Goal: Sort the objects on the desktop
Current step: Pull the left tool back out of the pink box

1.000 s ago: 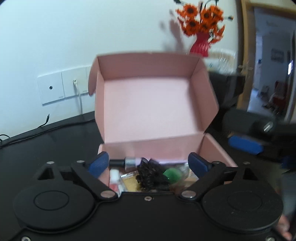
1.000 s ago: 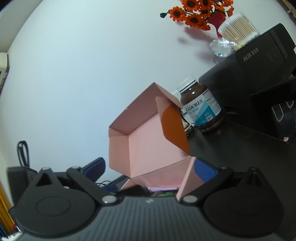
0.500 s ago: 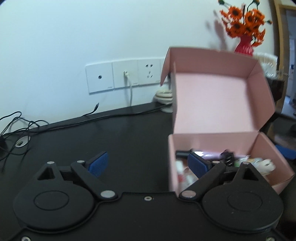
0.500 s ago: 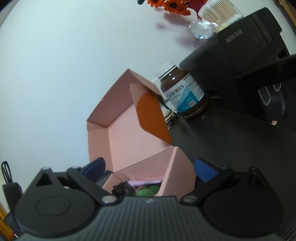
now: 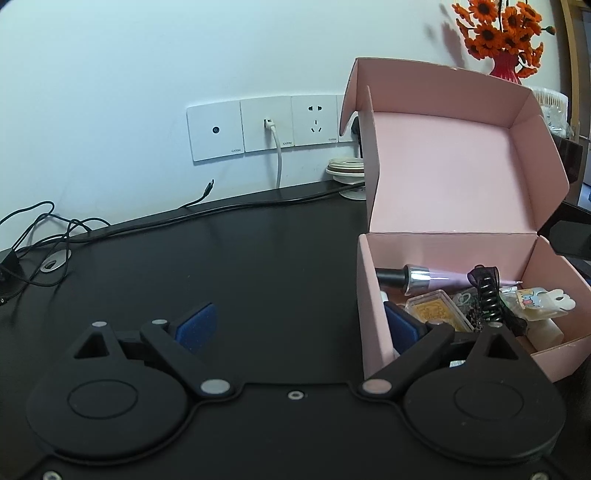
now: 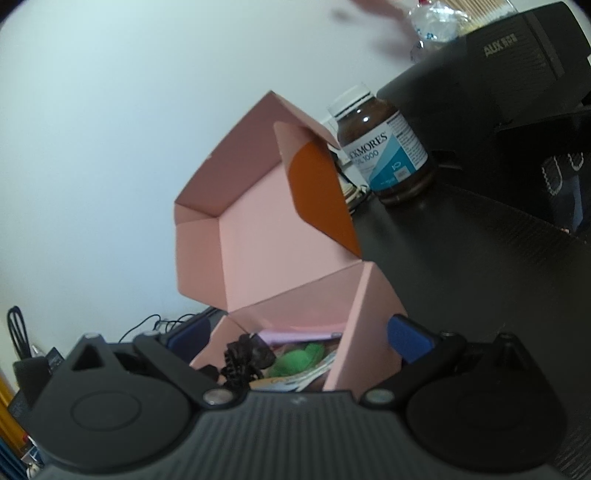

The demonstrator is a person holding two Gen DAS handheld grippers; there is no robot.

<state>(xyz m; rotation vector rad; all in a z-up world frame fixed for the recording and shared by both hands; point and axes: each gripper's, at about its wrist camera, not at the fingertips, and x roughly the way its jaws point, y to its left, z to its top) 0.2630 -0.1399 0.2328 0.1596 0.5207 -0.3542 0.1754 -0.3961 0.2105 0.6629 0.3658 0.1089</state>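
Left gripper (image 5: pixel 295 328): hanging low over the desk with its jaws spread wide and nothing between them; the left blue pad (image 5: pixel 195 326) is sitting over bare desk, the right pad (image 5: pixel 400 328) is reaching just inside the box's left wall.
Right gripper (image 6: pixel 295 334): also spread wide and pinching nothing; its two blue pads are sitting either side of the box's near corner, the right pad (image 6: pixel 408 338) just outside the wall, the left one partly hidden behind it.
Desk (image 5: pixel 240 266): black, lying bare in front of the left gripper.
Box (image 5: pixel 373 314): pink cardboard, sitting on the desk at the right of the left view, with its lid (image 5: pixel 443 173) standing upright and open; one side flap is showing orange in the right view.
Box contents: a black-capped tube (image 5: pixel 413 277) is lying along the back wall, a black clip (image 5: pixel 487 295) is resting in the middle, a clear case (image 5: pixel 439 312) of something gold is lying beside it, a white charm (image 5: pixel 543 301) is sitting at the right; a green item (image 6: pixel 299 360) is showing in the right view.
Cables (image 5: pixel 55 225): trailing across the desk's far left edge.
Bottle (image 6: pixel 384 147): brown with a white cap, standing behind the box.
Sockets (image 5: pixel 266 125): lining the wall, a white cord hanging from one.
Flowers (image 5: pixel 502 29): orange, standing in a red vase beyond the lid.
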